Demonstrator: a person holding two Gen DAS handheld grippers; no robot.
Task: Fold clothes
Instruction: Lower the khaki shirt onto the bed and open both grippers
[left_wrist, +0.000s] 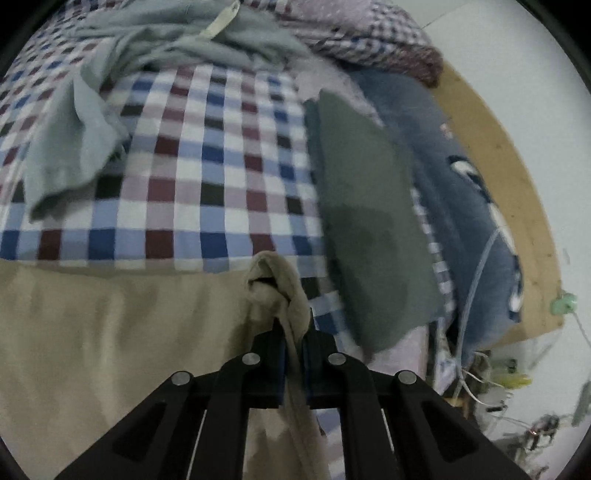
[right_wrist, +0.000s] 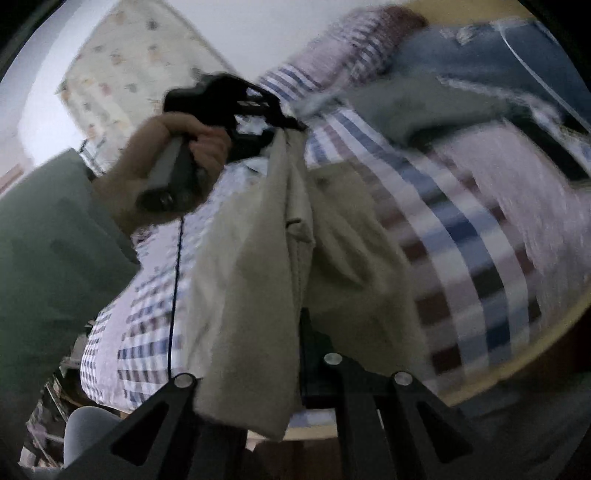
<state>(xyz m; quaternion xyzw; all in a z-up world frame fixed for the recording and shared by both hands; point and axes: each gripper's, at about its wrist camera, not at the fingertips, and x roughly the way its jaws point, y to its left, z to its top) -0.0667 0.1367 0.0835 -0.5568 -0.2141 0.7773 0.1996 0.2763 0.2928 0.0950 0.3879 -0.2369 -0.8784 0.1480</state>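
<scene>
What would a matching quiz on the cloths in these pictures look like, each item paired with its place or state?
Things:
1. beige cloth garment
2. pale grey-green crumpled garment
3. dark green folded cloth
4. checked bedsheet

Places or states:
A. lying folded flat at the bed's right side
B. pinched in both jaws
C. spread beneath everything
D. heaped loose at the bed's far left

Pairs: 1-B, 2-D, 3-A, 4-C

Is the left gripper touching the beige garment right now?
Touching. The left wrist view shows the left gripper shut on a bunched fold of the beige garment.
</scene>
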